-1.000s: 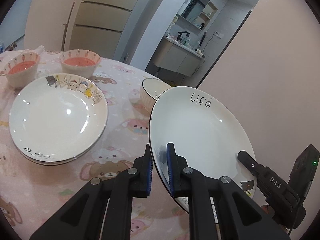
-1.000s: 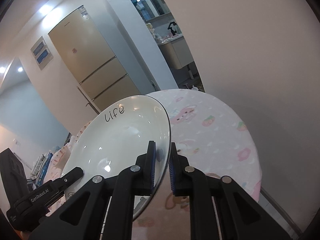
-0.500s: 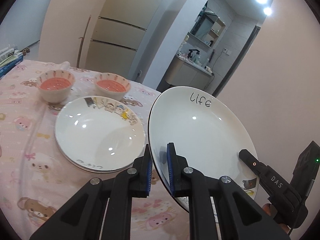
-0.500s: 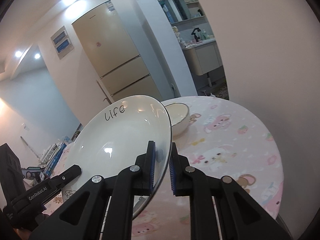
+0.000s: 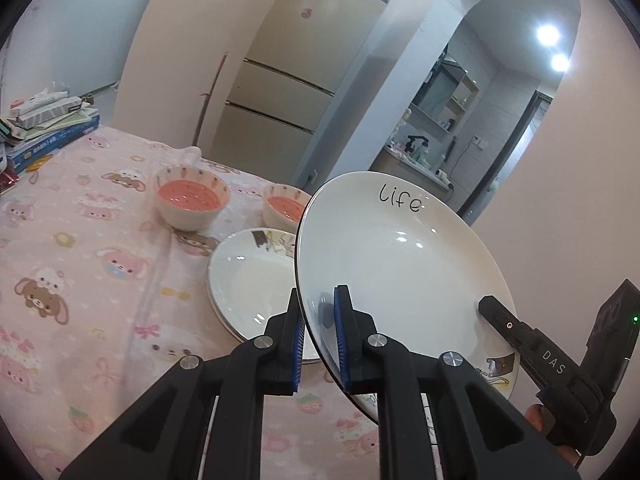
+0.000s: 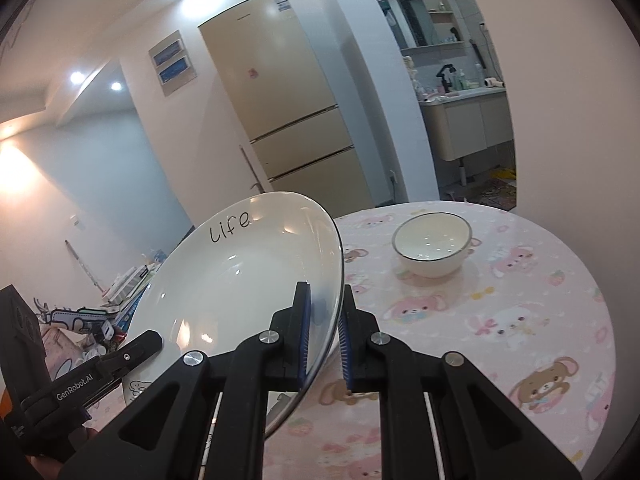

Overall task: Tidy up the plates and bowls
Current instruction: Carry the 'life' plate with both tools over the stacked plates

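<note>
My left gripper [image 5: 318, 340] has its jaws closed on the near left rim of the white plate [image 5: 400, 272] with the word "life" on it. My right gripper [image 6: 323, 334] pinches the opposite rim of the same plate [image 6: 240, 280] in the same way. The plate is in the air above the tabletop [image 5: 80, 248], tilted, and its hollow side faces both cameras.

Just beyond my left jaws and a little to their left, a stack of white plates [image 5: 252, 280] lies flat on the pink cartoon cloth. The held plate hides the right part of this stack. Behind the stack stand two bowls with a red inside: one bowl [image 5: 191, 202] further left, the other bowl [image 5: 285, 210] partly hidden by the held plate's rim.

Ahead of my right jaws and to their right, a white bowl [image 6: 432, 246] with a dark rim stands alone on the cloth, well apart from the plate.

Far to the left, a pile of books [image 5: 44, 128] lies at the table's edge. Beyond the table there is a beige fridge [image 6: 280, 120].
</note>
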A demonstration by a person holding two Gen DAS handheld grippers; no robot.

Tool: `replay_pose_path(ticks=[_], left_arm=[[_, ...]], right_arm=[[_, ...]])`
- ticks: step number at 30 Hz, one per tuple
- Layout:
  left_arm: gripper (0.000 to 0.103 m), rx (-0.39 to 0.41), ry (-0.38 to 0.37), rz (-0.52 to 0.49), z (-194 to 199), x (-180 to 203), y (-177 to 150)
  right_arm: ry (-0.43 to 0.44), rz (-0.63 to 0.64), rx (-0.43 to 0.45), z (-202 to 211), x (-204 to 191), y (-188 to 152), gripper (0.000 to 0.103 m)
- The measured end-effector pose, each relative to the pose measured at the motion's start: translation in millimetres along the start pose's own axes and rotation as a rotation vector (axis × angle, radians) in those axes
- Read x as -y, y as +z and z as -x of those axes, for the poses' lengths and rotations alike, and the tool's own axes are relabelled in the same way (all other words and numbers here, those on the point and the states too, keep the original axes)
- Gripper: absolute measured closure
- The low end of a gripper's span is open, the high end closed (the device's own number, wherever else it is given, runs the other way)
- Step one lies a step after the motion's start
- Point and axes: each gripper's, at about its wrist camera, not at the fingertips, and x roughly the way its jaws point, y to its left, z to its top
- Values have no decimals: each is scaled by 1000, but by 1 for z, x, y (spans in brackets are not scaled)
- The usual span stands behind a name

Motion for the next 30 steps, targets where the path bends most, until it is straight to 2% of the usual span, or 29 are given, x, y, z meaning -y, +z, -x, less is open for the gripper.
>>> replay_pose_path(ticks=[7,14,18,24,30], left_arm=[[88,16,25,22,8,-24,9],[88,20,38,21,3,-31,15],[88,14,61,-7,-12,-31,20],[88,-24,70,-4,-44,-39,26],[88,-75,107,16,-73,-55,21]], right_arm=[[25,25,-16,-14,-25,-3,90],[30,51,-24,-26,-33,-2,90],[28,65,-46,-39,-30,-1,89],[10,64,-72,-64,-22,0,88],[-1,47,-137,-96,-14,-9,88]])
